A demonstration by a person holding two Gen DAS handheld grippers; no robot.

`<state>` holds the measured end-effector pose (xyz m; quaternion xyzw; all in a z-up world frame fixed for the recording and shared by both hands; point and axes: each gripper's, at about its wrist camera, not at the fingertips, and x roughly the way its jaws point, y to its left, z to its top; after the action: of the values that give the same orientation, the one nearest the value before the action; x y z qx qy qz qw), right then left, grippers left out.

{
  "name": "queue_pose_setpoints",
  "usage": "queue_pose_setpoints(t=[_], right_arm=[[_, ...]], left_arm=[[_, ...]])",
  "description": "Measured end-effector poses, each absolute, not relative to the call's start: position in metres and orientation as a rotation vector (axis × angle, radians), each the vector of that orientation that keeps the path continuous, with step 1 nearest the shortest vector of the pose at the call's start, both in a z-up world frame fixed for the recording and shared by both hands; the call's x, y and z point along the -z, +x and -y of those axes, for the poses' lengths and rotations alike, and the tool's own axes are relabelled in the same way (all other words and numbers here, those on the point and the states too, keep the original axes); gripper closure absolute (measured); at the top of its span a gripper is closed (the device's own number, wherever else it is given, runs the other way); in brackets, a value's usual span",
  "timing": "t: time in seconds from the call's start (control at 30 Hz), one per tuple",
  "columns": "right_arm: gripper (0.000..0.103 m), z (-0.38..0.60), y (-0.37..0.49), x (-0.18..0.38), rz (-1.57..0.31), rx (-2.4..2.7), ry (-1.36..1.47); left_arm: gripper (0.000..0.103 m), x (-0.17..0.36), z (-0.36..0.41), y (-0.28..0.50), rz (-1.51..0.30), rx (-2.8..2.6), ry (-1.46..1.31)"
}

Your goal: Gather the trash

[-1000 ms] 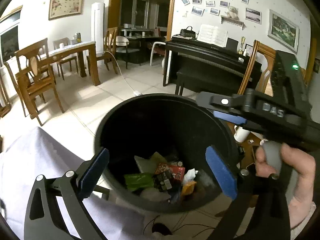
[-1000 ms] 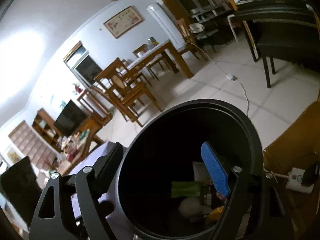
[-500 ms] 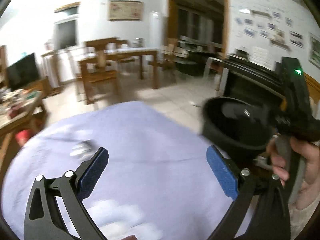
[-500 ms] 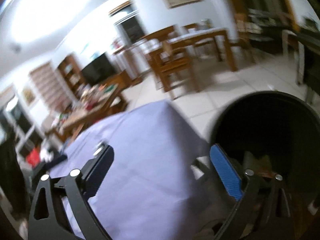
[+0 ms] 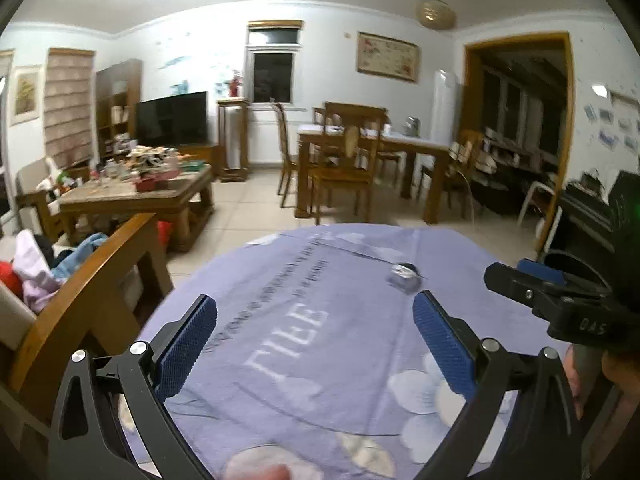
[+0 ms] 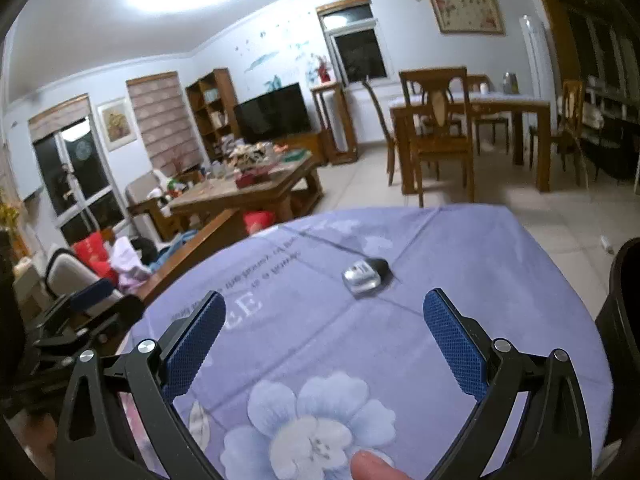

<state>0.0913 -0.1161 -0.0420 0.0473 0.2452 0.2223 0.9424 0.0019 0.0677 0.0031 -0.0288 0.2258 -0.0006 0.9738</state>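
A small crumpled silver wrapper [image 5: 403, 275] [image 6: 361, 277] lies on the purple flowered tablecloth [image 5: 320, 360] [image 6: 460, 264], with a dark object [image 6: 380, 266] just behind it. My left gripper [image 5: 316, 344] hangs open over the cloth, the wrapper ahead and to its right. My right gripper [image 6: 326, 340] is open and empty too, with the wrapper ahead of it, slightly right of centre. Each gripper shows in the other's view, the right one [image 5: 536, 280] at the right edge and the left one [image 6: 96, 304] at the left edge. The black trash bin [image 6: 624, 300] stands at the table's right side.
A wooden chair back [image 5: 92, 292] with clothes heaped on it stands by the table's left edge. Beyond are a cluttered coffee table [image 6: 248, 192], a dining table with chairs [image 6: 460, 120] and tiled floor. A fingertip [image 6: 376, 466] shows at the bottom edge.
Both grippers have swung left, away from over the open bin, to face the purple-clothed table. The bin has slid from the centre to the right edge. The right jaws have widened.
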Motion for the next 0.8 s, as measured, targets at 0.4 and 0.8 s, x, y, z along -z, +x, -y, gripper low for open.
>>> queue_pose_setpoints(t=[0.4,0.8], right_arm=[[0.005,0.091,0.075,0.063,-0.334,-0.389,-0.111],[0.005,0.088,0.084,0.073,-0.383,-0.414,-0.108]], left_arm=[[0.005,0.009,-0.088,0.009,-0.482,-0.103,-0.097],[0.005,0.013,-0.085,0.009,-0.499,-0.153,-0.098]])
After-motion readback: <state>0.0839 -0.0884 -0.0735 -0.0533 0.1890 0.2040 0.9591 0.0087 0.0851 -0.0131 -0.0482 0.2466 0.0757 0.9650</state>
